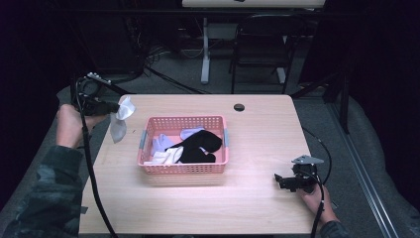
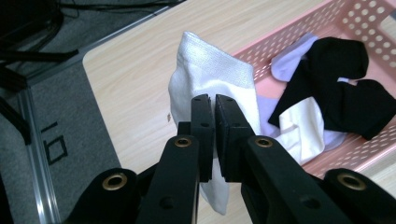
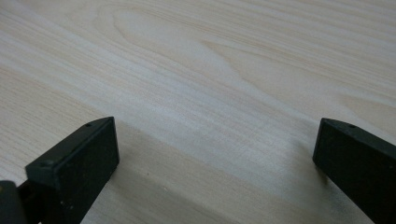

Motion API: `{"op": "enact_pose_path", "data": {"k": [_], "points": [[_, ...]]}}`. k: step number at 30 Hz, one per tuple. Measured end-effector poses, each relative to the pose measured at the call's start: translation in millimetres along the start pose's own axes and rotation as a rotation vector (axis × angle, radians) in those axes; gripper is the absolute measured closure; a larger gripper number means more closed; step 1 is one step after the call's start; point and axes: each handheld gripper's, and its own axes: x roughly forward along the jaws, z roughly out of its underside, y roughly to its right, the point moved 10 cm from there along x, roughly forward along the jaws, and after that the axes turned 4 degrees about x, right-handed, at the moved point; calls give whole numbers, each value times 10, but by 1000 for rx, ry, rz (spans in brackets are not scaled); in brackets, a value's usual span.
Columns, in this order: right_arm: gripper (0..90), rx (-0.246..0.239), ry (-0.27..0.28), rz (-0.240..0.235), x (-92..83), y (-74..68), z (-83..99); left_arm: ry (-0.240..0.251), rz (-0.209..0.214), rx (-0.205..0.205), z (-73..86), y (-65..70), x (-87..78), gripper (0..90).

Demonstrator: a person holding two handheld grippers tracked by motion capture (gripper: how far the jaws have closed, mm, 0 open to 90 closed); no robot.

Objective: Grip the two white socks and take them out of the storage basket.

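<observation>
The left gripper point(image 1: 115, 107) is hanging above the table's point(image 1: 257, 144) left edge, its jaws pressed together on a white sock point(image 1: 120, 119) that is dangling clear of the wood, just beside the pink basket point(image 1: 183, 168). In the left gripper view the same gripper point(image 2: 215, 103) is pinching the white sock point(image 2: 205, 79) partway along its length, with the ribbed cuff standing up above the jaws and the rest drooping below them. The person's left hand point(image 1: 69, 124) is gripping the tool from the left side, with a cable trailing down from it.

The basket is sitting near the middle of the table and is holding a black sock point(image 1: 198, 146), a pale lilac sock point(image 1: 190, 133) and a white one point(image 1: 166, 157) piled together; the black one is lying on top of the others.

The right gripper point(image 1: 279, 179) is resting low over the table's right front part, well apart from the basket, held by the right hand point(image 1: 314, 196). In the right gripper view its jaws are standing wide apart over bare wood point(image 3: 201, 93), with nothing between them
</observation>
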Motion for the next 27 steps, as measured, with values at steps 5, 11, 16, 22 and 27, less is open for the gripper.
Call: {"op": "enact_pose_path", "data": {"k": [5, 11, 16, 22, 27], "points": [[0, 0, 0, 0, 0, 0, 0, -7, 1, -24, 98, -64, 25, 862], [0, 0, 0, 1, 0, 0, 0, -34, -2, -55, 275, -166, 129, 862], [0, 0, 0, 1, 0, 1, 0, -53, 4, -81, 406, -216, 258, 862], [0, 0, 0, 1, 0, 1, 0, -95, 21, -111, 588, -228, 466, 861], [0, -1, -1, 5, -1, 5, 2, -120, 40, -139, 734, -212, 650, 861]]}}
